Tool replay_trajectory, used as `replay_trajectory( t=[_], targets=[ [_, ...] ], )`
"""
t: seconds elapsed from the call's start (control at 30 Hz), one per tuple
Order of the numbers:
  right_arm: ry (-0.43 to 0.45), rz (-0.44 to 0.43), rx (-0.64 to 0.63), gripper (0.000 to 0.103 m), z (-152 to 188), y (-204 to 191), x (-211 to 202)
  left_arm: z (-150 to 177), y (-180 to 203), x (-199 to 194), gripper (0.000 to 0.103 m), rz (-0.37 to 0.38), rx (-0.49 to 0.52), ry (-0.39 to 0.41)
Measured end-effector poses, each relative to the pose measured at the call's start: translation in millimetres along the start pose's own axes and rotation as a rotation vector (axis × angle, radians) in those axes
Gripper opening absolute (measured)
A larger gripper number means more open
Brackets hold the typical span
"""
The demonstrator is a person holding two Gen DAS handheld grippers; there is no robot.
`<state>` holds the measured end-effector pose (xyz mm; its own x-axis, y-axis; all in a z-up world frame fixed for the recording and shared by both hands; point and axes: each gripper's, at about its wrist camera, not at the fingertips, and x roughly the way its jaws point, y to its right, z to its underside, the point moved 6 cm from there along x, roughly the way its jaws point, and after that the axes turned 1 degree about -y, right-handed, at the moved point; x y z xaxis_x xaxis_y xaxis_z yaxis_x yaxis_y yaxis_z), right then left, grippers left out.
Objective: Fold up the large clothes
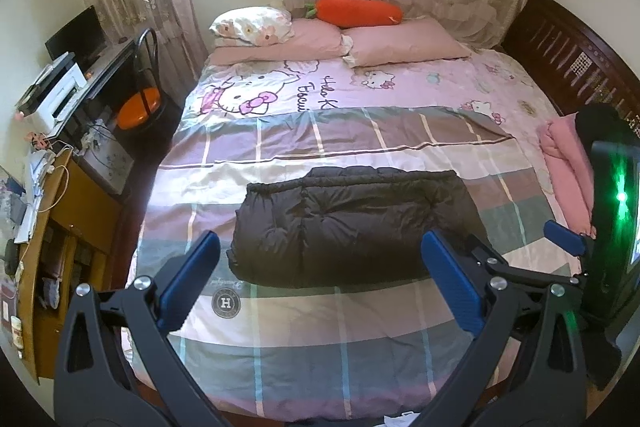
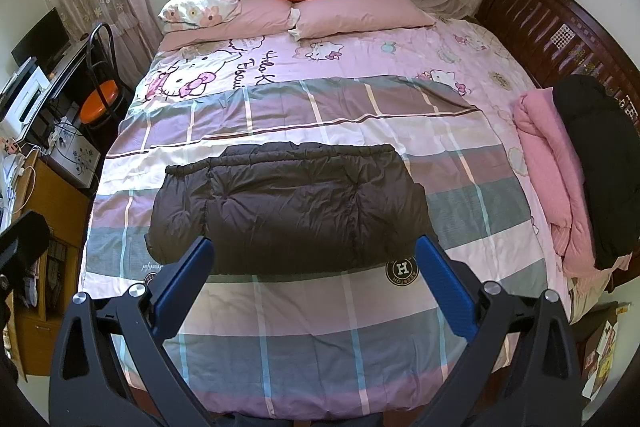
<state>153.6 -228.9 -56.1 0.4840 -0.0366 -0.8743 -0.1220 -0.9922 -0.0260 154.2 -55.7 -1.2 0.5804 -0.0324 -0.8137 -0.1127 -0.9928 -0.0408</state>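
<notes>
- We judge that the folding of this piece is done or nearly so: the black padded jacket [image 2: 286, 211] lies as a compact, squared bundle in the middle of the bed [image 2: 320, 367], on top of the checked cover [image 2: 400, 327].
- Both our tools are held back from the bundle, above the near part of the bed, and neither touches the cloth.
- We see the left tongs [image 1: 316, 281] spread wide, their blue pads standing to either side of the bundle's near edge in the left wrist view, with nothing between them.
- We see the right tongs [image 2: 316, 287] spread just as wide and likewise empty; the jacket shows through the gap but is not gripped.
- The right tool also appears at the right edge of the left wrist view, with a green light glowing on its body.
- At the right side of the bed lie a pink garment [image 2: 548, 179] and a dark garment [image 2: 600, 167], heaped beside each other and, as far as we can tell, not neatly folded.
- We think the next move calls for one of two things: a last press or tuck to square the bundle, or setting it aside and drawing one of the heaped garments onto the cover.
- Either way we would need to lower the tongs to the cloth and close them on a single edge, since padded fabric is slippery and springs back.
</notes>
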Motion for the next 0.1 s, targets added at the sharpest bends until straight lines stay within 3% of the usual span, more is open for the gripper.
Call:
replay_trajectory(
  t=[0.1],
  targets=[
    [-0.002, -0.007, 0.0, 0.101, 1.6, 0.7, 1.4, 0.1, -1.0, 0.0, 0.101, 0.004, -0.001, -0.004]
  ],
)
